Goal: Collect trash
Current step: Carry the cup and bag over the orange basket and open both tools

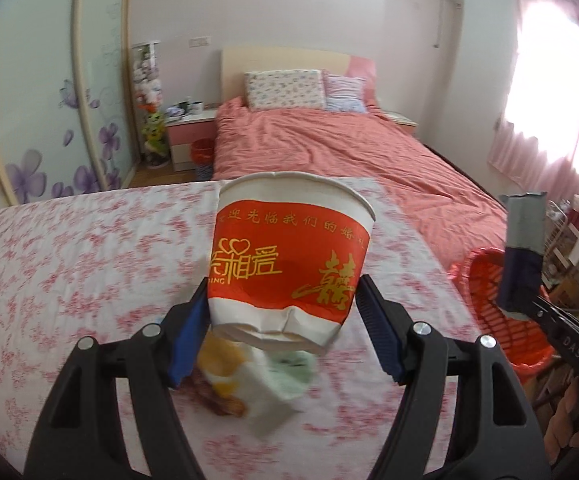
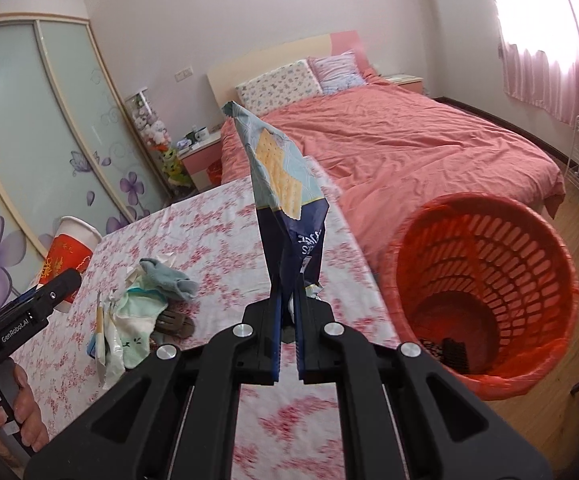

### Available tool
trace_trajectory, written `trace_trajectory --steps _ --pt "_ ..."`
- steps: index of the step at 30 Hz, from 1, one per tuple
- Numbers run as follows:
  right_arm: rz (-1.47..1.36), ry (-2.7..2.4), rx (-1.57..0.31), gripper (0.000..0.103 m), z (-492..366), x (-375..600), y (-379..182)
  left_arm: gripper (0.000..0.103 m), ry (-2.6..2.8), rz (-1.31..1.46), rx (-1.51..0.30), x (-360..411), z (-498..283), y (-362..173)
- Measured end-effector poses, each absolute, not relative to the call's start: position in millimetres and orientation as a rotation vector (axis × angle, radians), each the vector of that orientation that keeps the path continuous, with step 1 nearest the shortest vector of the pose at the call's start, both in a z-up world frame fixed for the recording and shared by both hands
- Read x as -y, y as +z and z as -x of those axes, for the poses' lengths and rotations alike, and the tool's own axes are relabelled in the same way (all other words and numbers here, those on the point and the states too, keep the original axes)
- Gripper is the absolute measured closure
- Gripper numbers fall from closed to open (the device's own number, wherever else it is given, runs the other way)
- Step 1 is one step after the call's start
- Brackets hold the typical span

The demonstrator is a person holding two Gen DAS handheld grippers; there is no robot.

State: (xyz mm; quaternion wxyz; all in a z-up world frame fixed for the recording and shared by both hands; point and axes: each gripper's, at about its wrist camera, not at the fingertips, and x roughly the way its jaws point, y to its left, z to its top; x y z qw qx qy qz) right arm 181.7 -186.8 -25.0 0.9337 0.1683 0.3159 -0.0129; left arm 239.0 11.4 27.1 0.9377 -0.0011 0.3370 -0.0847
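While both grippers are carrying trash above the table (image 2: 217,224), the red bin (image 2: 485,292) is standing open just off the table's right edge, between table and bed (image 2: 401,148); it is serving as landmark here.

Left of the bin, over the table, the left gripper (image 1: 281,312) is clamping a paper cup (image 1: 289,256) near its base, jaws standing fairly wide. The cup wall is buckling at the bottom under the pads. The cup is sitting upright, slightly tilted, well apart from the bin.

Nearer the bin, the right gripper (image 2: 288,320) is pinching the lower end of a cracker wrapper (image 2: 285,192), jaws nearly together; the wrapper is sticking up, not yet over the bin mouth.

Left of the bin, on the table, a heap of socks and wrappers (image 2: 141,312) is lying under the cup.

Risks, as judged:
- cup crushing further and slipping out, since the grip is low on a soft wall;
- wrapper being released early and landing on table or floor, since it is light and tall;
- the two grippers crowding each other at the bin.

Pose: both grippers are pointing forward and downward. A hand (image 2: 9,420) is gripping the left handle at the right-wrist view's lower left.
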Motion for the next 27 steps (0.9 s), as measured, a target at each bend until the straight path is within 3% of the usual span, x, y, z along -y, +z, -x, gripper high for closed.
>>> trace_trajectory --steps 27 --pt "-0.429 -0.204 -0.631 0.097 -155 312 -48 0.034 -0.511 -0.068 -0.723 182 -236 3"
